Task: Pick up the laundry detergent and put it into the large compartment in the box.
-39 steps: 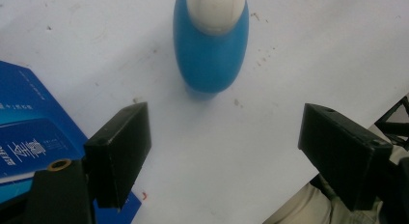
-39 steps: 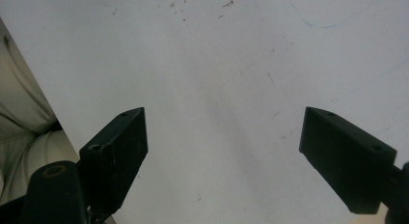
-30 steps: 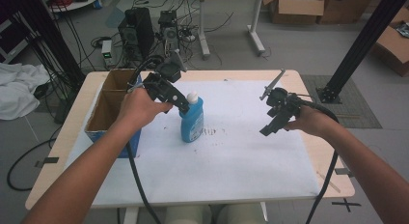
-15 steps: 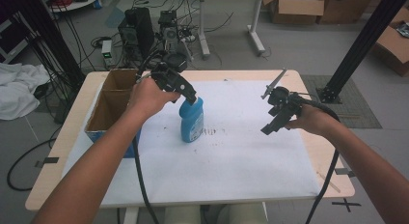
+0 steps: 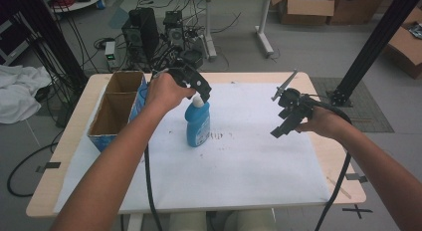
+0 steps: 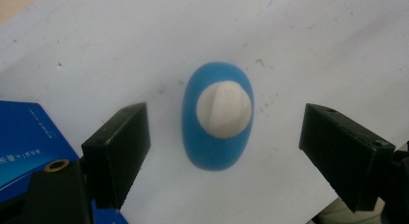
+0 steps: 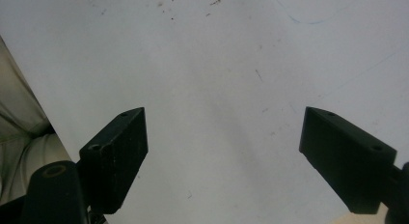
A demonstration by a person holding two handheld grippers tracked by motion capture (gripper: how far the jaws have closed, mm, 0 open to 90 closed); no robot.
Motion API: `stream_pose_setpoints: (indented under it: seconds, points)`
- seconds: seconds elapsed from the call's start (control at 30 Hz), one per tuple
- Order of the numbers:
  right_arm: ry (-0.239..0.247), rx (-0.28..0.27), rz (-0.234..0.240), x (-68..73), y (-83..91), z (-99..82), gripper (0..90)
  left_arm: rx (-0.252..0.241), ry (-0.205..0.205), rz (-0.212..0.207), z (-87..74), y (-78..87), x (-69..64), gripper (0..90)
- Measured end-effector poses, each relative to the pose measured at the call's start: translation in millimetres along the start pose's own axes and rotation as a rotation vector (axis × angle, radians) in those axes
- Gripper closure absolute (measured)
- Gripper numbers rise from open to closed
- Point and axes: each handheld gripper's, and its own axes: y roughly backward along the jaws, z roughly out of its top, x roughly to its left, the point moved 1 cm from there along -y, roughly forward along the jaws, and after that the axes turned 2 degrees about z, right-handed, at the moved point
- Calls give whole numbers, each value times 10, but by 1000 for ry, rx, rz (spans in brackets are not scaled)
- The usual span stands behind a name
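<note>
The left gripper (image 6: 224, 142) is hanging directly above the blue bottle (image 6: 217, 121), its jaws spread wide on both sides of the white cap (image 6: 224, 109) and not touching it. The bottle is standing upright on the white sheet (image 5: 249, 156), just beside the cardboard box (image 5: 115, 109). The right gripper (image 5: 284, 122) is hovering well apart, jaws also spread, pinching nothing.

Smooth blue plastic bottle (image 6: 217, 137) stands on matt, speckled white paper (image 5: 249, 161).
</note>
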Motion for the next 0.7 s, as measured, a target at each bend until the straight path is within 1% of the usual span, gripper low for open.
stream_pose_setpoints:
  seconds: [0.17,0.27,0.43,0.53,0.63,0.67,0.7]
  points:
    - [3,1,-1,-11,-1,-3,173,11,2,7,33,-54,-1,189]
    - [3,0,1,-15,-1,-4,173,21,-7,18,50,-110,9,189]
    - [3,1,2,-20,-6,-6,173,27,-14,7,68,-180,11,189]
    - [2,2,3,-33,-13,-12,173,38,-30,3,77,-232,5,190]
    - [-2,4,3,-37,-21,-15,173,44,-33,2,82,-265,2,190]
    - [0,4,4,-40,-24,-16,173,46,-25,-3,83,-307,3,190]
    - [0,4,4,-40,-24,-16,173,46,-25,-3,83,-307,3,190]
